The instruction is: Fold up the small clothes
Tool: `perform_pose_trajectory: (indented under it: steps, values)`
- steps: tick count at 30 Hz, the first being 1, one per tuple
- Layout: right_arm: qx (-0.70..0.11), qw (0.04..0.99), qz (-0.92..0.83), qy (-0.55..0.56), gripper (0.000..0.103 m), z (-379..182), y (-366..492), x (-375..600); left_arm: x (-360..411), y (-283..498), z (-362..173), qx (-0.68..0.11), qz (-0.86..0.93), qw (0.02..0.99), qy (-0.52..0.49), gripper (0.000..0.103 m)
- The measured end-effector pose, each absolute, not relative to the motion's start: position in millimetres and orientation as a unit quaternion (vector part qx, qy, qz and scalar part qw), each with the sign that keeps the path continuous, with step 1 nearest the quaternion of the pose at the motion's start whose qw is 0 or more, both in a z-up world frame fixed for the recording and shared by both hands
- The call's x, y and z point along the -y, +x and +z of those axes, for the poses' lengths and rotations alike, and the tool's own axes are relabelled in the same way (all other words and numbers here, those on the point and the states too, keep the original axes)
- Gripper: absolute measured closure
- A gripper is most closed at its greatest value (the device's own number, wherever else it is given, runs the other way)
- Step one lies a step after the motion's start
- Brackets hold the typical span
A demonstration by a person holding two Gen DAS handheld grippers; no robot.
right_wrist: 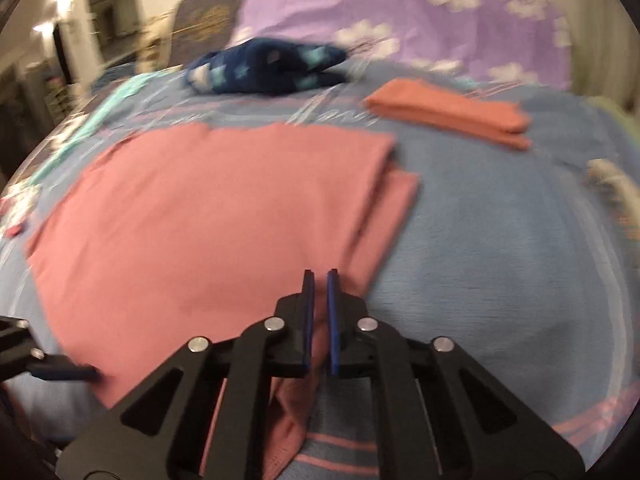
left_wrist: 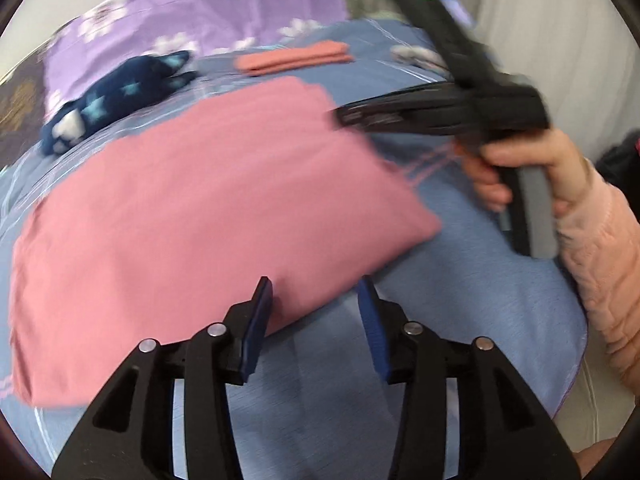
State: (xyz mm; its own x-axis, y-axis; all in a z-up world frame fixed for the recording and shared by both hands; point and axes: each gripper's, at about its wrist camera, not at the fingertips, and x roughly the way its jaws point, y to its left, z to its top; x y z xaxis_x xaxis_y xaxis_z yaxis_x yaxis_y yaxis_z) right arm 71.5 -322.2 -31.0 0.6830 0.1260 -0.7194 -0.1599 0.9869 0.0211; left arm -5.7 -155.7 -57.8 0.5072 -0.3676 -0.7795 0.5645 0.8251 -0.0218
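Observation:
A large pink garment (left_wrist: 200, 200) (right_wrist: 200, 220) lies folded flat on the blue bedsheet (left_wrist: 460, 280) (right_wrist: 500, 240). My left gripper (left_wrist: 316, 282) hovers at its near edge with the jaws well apart and nothing pressed between the pads. My right gripper (right_wrist: 320, 272) stands over the garment's near right corner with only a narrow gap between its jaws. Pink cloth shows through that gap and below it, and the pads do not press on it. Seen from the left wrist, the right gripper (left_wrist: 348, 116) hangs above the garment's right side, held by a hand in a pink sleeve (left_wrist: 600, 260).
A folded salmon cloth (left_wrist: 296, 58) (right_wrist: 452, 112) and a navy star-patterned garment (left_wrist: 116, 100) (right_wrist: 264, 68) lie farther back. Behind them is purple flowered bedding (left_wrist: 192, 12) (right_wrist: 400, 12). A teal cloth (right_wrist: 80, 132) lies at the left and something white (right_wrist: 608, 184) at the right.

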Motion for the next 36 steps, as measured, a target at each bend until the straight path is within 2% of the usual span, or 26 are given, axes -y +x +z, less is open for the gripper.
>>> perform_pose_trajectory:
  steps: [2, 7, 10, 14, 16, 22, 24, 25, 27, 28, 31, 35, 36]
  values:
    - [-0.377, 0.921, 0.089, -0.026, 0.085, -17, 63, 315, 123, -5, -50, -0.403, -0.249, 0.876, 0.097, 0.051]
    - [-0.361, 0.921, 0.139, -0.054, 0.075, 11, 43, 264, 28, 11, -39, -0.389, -0.144, 0.909, 0.041, 0.051]
    - [-0.362, 0.911, 0.185, -0.064, 0.070, 19, 41, 220, -46, 19, -43, -0.403, -0.077, 0.912, -0.029, 0.052]
    - [-0.367, 0.898, 0.225, -0.092, 0.065, 25, 44, 158, -120, 8, -51, -0.406, -0.036, 0.909, -0.083, 0.081]
    - [-0.371, 0.891, 0.238, -0.109, 0.065, 27, 53, 123, -132, 4, -55, -0.406, -0.046, 0.908, -0.095, 0.086]
    - [-0.387, 0.875, 0.258, -0.131, 0.059, 33, 96, 34, -130, 9, -56, -0.389, -0.134, 0.904, -0.116, 0.085]
    - [-0.399, 0.873, 0.248, -0.132, 0.059, 30, 118, 9, -124, 17, -57, -0.384, -0.162, 0.903, -0.108, 0.073]
    - [-0.409, 0.870, 0.244, -0.127, 0.059, 26, 131, -2, -121, 20, -58, -0.385, -0.172, 0.901, -0.103, 0.059]
    - [-0.431, 0.865, 0.228, -0.118, 0.059, 18, 154, -21, -112, 32, -65, -0.397, -0.176, 0.897, -0.087, 0.058]
    - [-0.437, 0.864, 0.219, -0.119, 0.059, 15, 163, -29, -110, 36, -67, -0.401, -0.182, 0.894, -0.085, 0.059]
    - [-0.449, 0.860, 0.200, -0.138, 0.059, 2, 186, -58, -103, 44, -73, -0.413, -0.203, 0.884, -0.084, 0.085]
    - [-0.459, 0.857, 0.163, -0.170, 0.060, -15, 205, -79, -101, 46, -78, -0.418, -0.212, 0.880, -0.085, 0.090]
    - [-0.470, 0.852, 0.157, -0.169, 0.074, -22, 211, -81, -100, 46, -80, -0.421, -0.214, 0.878, -0.085, 0.092]
